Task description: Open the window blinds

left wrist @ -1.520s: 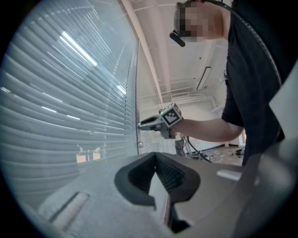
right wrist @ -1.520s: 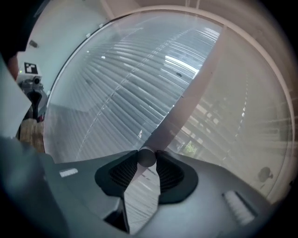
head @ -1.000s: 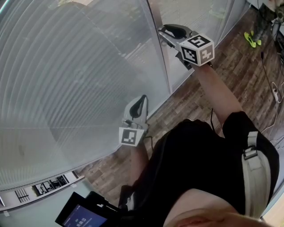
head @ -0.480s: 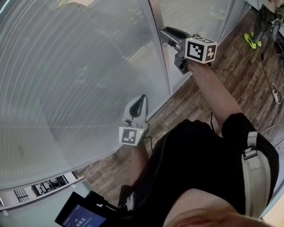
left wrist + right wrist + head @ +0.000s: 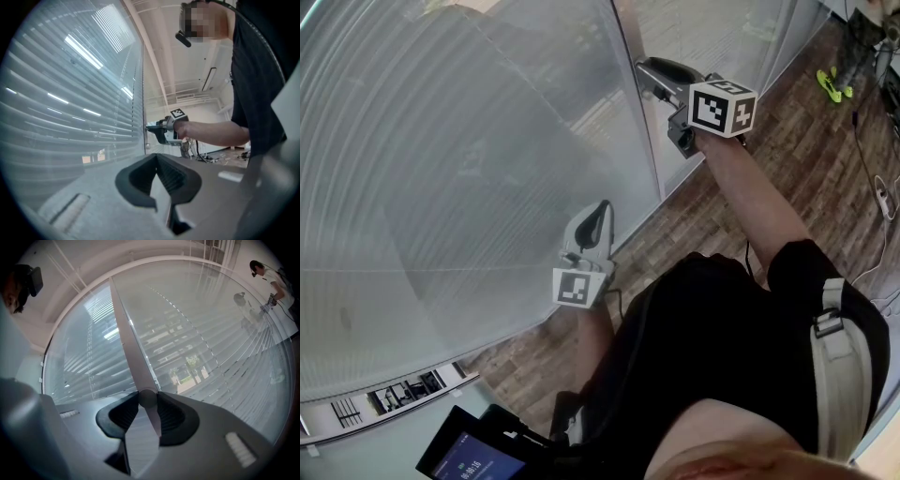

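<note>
Right gripper view: the tilt wand (image 5: 152, 419) of the window blinds (image 5: 211, 348) stands directly between the pads of my right claw (image 5: 148, 395). Its long axis runs upright, in line with the pale frame post (image 5: 126, 333) that divides the two blind panels. The right claw points level at the glass, so the wand crosses the jaws at a right angle. The jaws stand partly apart and are clamped on the wand, one pad on each side. By my judgement the coming move is a twist about the wand's own axis; a pull is not called for.

My left claw (image 5: 157, 157) hangs lower and well apart from the wand, close to the slats. Its jaws are together and hold nothing. The right hand is therefore the working hand.
</note>
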A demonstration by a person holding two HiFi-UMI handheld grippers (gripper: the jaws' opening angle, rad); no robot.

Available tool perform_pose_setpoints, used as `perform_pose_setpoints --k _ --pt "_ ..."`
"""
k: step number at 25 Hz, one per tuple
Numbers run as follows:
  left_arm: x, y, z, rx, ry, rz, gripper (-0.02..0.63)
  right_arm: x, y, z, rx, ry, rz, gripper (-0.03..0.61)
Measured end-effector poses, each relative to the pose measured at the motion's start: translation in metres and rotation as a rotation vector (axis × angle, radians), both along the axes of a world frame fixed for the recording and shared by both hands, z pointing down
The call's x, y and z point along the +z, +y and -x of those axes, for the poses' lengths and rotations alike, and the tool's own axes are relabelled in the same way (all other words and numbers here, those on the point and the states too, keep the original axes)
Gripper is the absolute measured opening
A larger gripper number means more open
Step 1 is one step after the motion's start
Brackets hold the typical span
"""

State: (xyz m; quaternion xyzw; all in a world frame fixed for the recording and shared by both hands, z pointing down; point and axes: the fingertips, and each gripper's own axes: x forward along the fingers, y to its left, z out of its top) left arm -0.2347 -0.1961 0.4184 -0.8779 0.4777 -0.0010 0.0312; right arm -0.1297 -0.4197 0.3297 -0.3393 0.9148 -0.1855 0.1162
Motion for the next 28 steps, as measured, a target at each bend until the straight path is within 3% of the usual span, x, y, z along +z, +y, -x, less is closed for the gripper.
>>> perform_pose_setpoints --k 5,11,16,19,28 --pt "0.001 0.0 -0.003 0.01 -0.002 0.008 0.003 -0.002 0.002 0.0 0.007 0.027 -0.027 0.127" --pt "-0.002 0.002 -0.009 0.027 -0.002 -0.003 0.003 -0.005 0.01 0.0 0.02 0.146 -0.122 0.133" --pt "0.002 -0.012 -0.014 0.059 0.001 0.004 0.003 0.0 0.004 0.002 0.017 0.234 -0.176 0.189" --pt "0.003 -0.013 -0.022 0.08 0.003 0.003 0.003 0.002 0.01 -0.003 0.042 0.401 -0.293 0.19" --pt "0.002 -0.025 -0.043 0.135 -0.002 0.005 0.003 -0.004 0.022 0.0 0.053 1.087 -0.791 0.198"
